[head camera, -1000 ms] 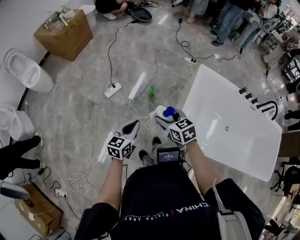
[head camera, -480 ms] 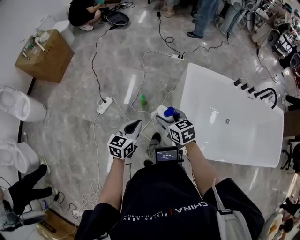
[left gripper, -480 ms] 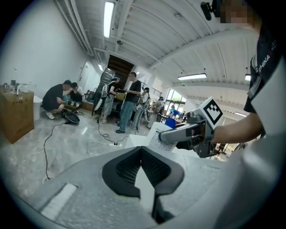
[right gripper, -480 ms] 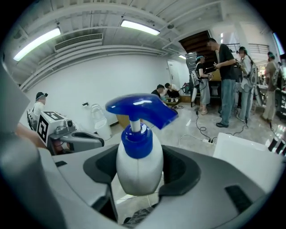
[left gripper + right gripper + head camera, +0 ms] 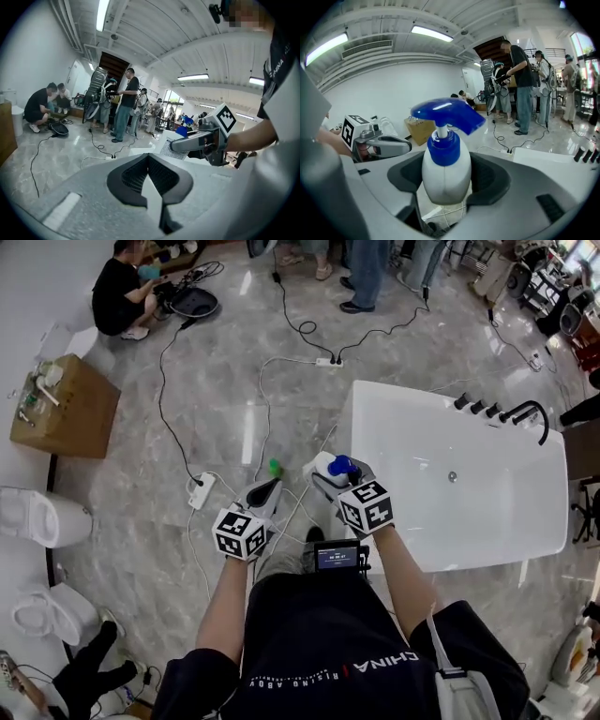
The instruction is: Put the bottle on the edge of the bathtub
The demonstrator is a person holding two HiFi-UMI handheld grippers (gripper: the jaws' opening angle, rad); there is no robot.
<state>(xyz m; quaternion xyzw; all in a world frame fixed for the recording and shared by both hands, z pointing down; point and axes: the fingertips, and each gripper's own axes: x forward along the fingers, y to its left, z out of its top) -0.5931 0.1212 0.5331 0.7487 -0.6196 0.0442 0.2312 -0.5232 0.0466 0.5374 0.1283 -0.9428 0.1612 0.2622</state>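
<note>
Recording, at far left of the head view, the cardboard box (image 5: 61, 409) and a toilet (image 5: 37, 518) lying in other places than a second ago, the floor cables sweeping past likewise. Reading this as walking and turning toward the tub, not as anything on the floor being moved.

Finding the left gripper (image 5: 265, 491) being carried ahead of the body, jaws together with the tips meeting and nothing between them; taking no part in the carry.

Noting a small green bottle (image 5: 275, 467) standing on the floor just beyond that gripper, closer to it in the frame than before. Treating it as outside the task.

Finding the right gripper (image 5: 330, 471) clamped on the white pump bottle (image 5: 339, 465), pads pressing either side of the body below the blue collar, bottle upright, grip unchanged from a second ago.

Seeing the bathtub (image 5: 349, 442) now lying squarer and nearer, its left edge just beside the held bottle rather than off to the right at an angle.

Judging the approach as nearly done and placement as not yet begun. Expecting next: reaching over the rim, lowering until the base is bearing, then opening. Flagging the slim rim and top-heavy pump as a tipping risk
</note>
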